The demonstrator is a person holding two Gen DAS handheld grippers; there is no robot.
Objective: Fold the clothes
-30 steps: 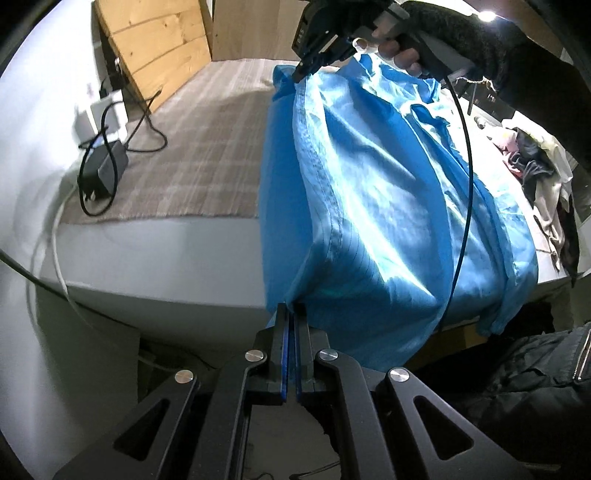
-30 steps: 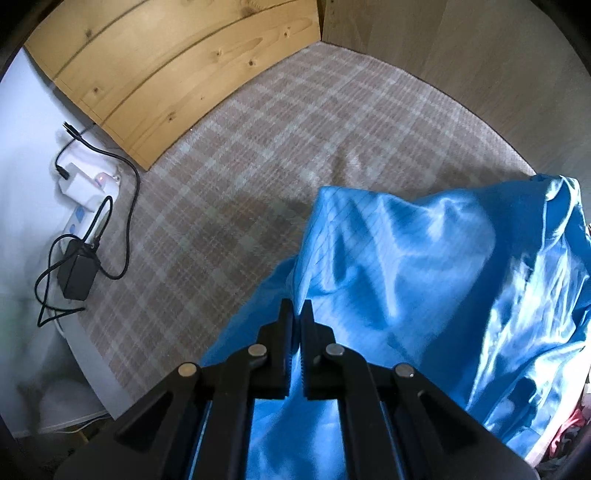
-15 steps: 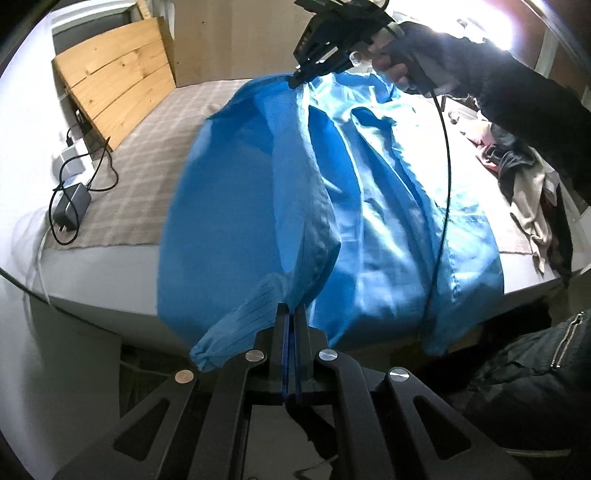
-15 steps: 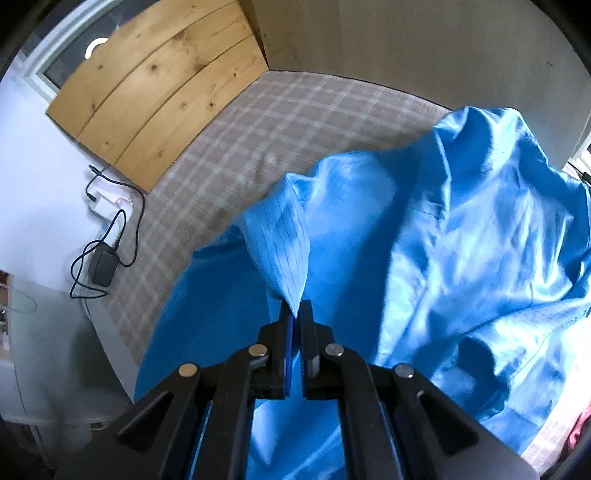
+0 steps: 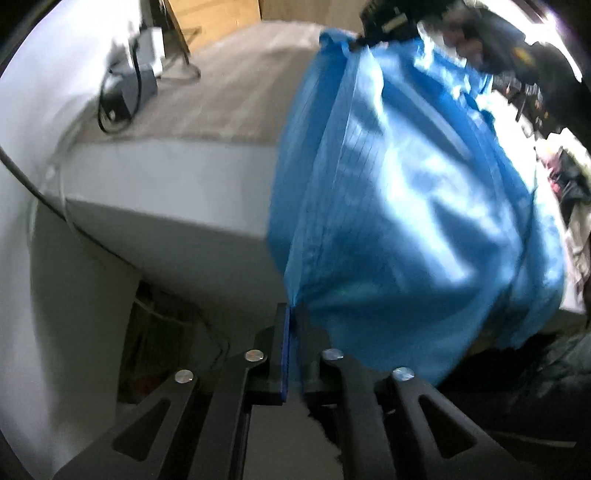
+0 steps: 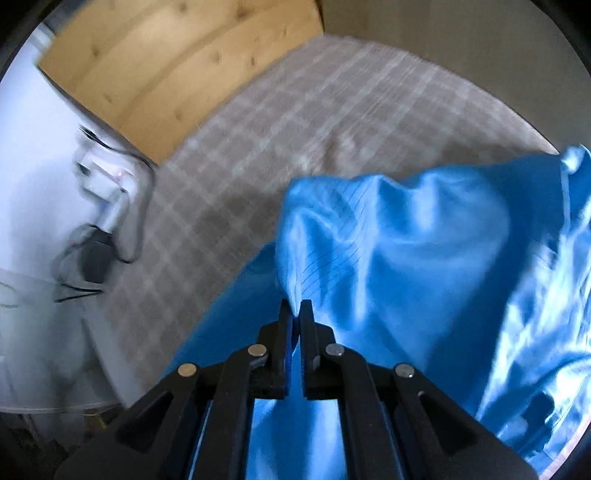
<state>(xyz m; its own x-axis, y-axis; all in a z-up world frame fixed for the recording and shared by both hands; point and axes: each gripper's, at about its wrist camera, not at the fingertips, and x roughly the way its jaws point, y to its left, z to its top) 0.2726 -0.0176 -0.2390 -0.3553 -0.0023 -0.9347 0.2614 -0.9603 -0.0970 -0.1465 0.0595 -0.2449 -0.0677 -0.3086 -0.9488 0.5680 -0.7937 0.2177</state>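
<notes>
1. The left gripper point(image 5: 293, 314) is pinching an edge of the blue garment point(image 5: 406, 206) between its two fingers; the jaws are beginning to ease apart, yet the cloth is sitting pressed between the pads at the tips.
2. The right gripper point(image 6: 294, 314) is clamping another edge of the same blue garment point(image 6: 424, 258), its jaws nearly together with a thin fold of cloth running down between them.
3. In the left wrist view the right gripper point(image 5: 388, 22) is appearing at the top, gripping the far top corner of the garment, with the person's dark sleeve point(image 5: 535, 55) behind it.
4. The garment is hanging stretched between the two grippers, drooping over the near edge of the bed point(image 5: 166, 184) and lying partly on the checked blanket point(image 6: 295, 129).
5. The fabric is showing a fine grid of dark lines and a shiny, creased surface.
6. A wooden headboard point(image 6: 166, 66) is standing at the far end of the blanket.
7. A white power strip point(image 6: 110, 177) and a dark adapter point(image 6: 94, 254) with looping cables are lying just beside the blanket, near the headboard; motion blur is softening their outlines.
8. A heap of other clothes point(image 5: 569, 192) is lying at the right edge of the left wrist view, beyond the blue garment.
</notes>
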